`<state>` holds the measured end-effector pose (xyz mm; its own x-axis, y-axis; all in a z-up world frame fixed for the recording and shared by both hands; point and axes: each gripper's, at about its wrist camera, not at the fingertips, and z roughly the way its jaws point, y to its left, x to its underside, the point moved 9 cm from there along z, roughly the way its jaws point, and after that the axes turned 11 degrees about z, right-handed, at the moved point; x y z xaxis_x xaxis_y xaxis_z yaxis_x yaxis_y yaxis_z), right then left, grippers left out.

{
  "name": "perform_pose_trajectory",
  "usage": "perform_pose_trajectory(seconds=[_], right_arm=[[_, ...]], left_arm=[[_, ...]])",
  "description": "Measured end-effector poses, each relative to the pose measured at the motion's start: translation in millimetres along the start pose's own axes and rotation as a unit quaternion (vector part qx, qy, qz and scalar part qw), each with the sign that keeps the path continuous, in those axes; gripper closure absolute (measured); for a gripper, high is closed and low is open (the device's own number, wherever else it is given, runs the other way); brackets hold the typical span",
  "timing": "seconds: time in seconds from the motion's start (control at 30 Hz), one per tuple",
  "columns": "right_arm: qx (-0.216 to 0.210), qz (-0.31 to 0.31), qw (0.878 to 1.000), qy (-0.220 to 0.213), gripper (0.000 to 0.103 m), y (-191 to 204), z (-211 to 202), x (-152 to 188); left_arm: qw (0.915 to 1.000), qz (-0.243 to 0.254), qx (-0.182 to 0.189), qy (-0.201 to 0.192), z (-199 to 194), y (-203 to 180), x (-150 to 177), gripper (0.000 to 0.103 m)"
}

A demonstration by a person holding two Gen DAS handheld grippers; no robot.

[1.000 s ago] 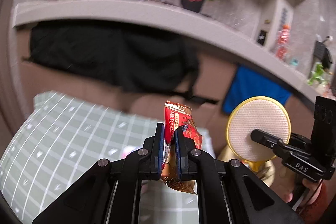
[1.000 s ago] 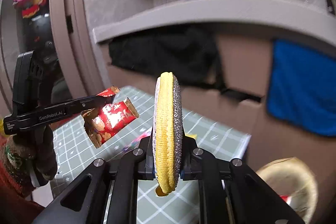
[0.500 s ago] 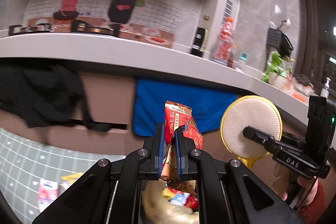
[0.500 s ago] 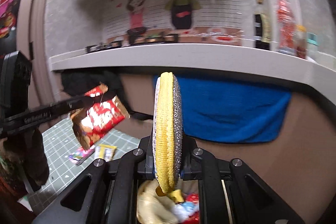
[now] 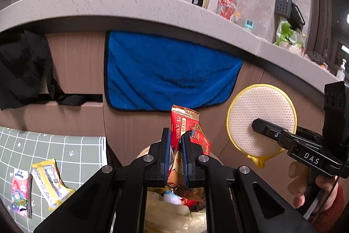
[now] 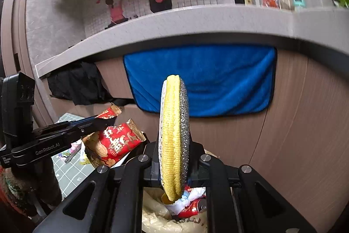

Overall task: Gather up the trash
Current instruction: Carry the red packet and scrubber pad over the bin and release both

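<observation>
Kitchen counter [image 5: 130,6] behind, we hold wrapper [image 5: 185,126] in left fingers [image 5: 165,145], scrubber [image 6: 173,141] in right fingers [image 6: 155,158], over trash bag [image 5: 174,217]; next, release.

The right gripper [image 5: 257,123] carries the white letters "DAS" on its black body. The left gripper [image 6: 109,120] carries "GenRobot.AI" on its side. The red snack wrapper [image 6: 116,142] shows large white Chinese characters (I cannot read them surely). The pink tissue pack [image 5: 20,192] says "Kleenex", quite small.

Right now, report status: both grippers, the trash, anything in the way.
Left gripper shut on red snack wrapper. Right gripper shut on round yellow scrubber. Both above open trash bag. Nothing blocks the drop.
</observation>
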<state>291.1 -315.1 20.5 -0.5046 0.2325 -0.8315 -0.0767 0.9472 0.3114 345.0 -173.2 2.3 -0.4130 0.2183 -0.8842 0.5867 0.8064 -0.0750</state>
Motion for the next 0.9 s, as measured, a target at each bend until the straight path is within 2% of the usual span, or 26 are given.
perform_pose_trajectory(seconds=[0.4, 0.7, 0.9], right_arm=[[0.002, 0.02, 0.999, 0.029, 0.09, -16.7, 18.9, 24.5], [0.013, 0.024, 0.999, 0.042, 0.088, -20.4, 34.6, 32.0], [0.017, 0.026, 0.998, 0.051, 0.088, -21.8, 48.4, 35.6]], left_arm=[[0.9994, 0.005, 0.003, 0.035, 19.9, -6.0, 25.4, 0.093], [0.9978, -0.017, 0.019, 0.061, 36.6, 1.2, 41.3, 0.093], [0.9975, -0.009, 0.022, 0.066, 41.3, -0.2, 45.0, 0.093]])
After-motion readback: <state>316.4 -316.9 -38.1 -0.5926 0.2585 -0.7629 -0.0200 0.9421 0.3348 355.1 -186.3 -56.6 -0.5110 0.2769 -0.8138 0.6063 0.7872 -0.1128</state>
